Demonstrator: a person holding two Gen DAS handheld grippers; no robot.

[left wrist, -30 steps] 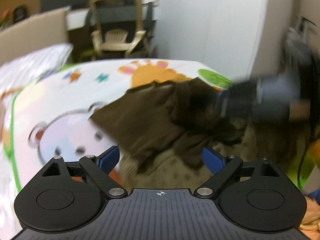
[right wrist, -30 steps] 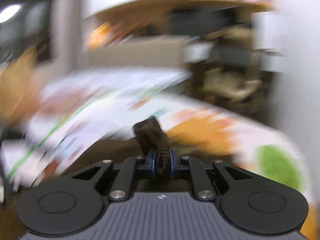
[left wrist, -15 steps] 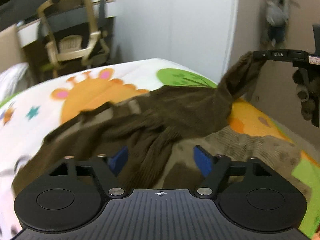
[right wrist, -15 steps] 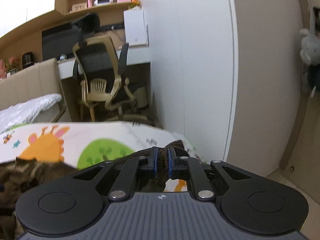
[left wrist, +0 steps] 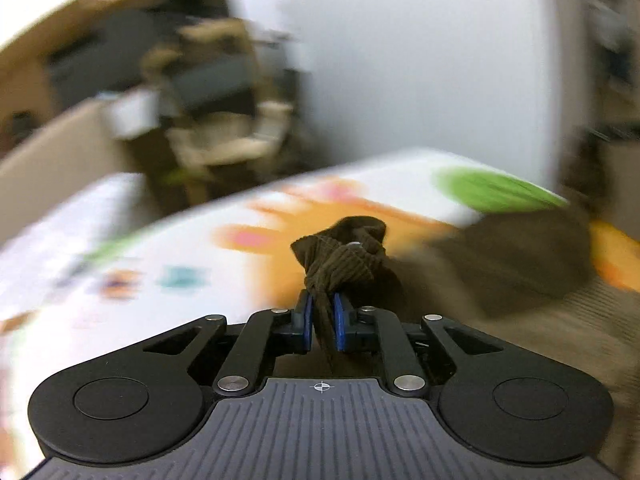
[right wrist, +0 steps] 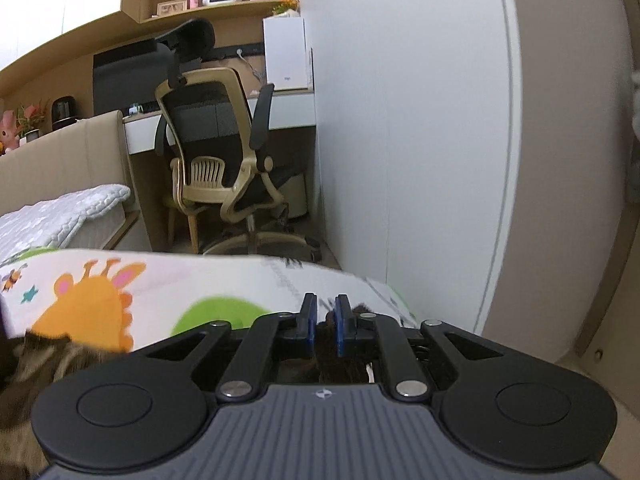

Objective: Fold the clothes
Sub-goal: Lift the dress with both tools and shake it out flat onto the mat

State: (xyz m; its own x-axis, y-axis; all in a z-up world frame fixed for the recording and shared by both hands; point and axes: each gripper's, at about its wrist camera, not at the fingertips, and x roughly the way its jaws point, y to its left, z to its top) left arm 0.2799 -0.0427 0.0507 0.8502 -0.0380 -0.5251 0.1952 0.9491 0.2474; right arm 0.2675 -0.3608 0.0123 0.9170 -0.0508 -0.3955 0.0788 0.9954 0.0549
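Basically we're at the start: left gripper (left wrist: 321, 314) has just closed, pinching a bunch of the brown corduroy garment (left wrist: 516, 256); right gripper (right wrist: 325, 322) clamps another edge. Garment lies on the cartoon-print mat (right wrist: 160, 284), probably unfolded; view's blurred.

Bed (right wrist: 240, 280) w/ cartoon-print sheet (right wrist: 168, 288) carries the lot. Brown corduroy garment (left wrist: 520, 256) sprawls on it twd 3 o'clock in left view; white quilt (right wrist: 60, 216) at 9 o'clock in right view.
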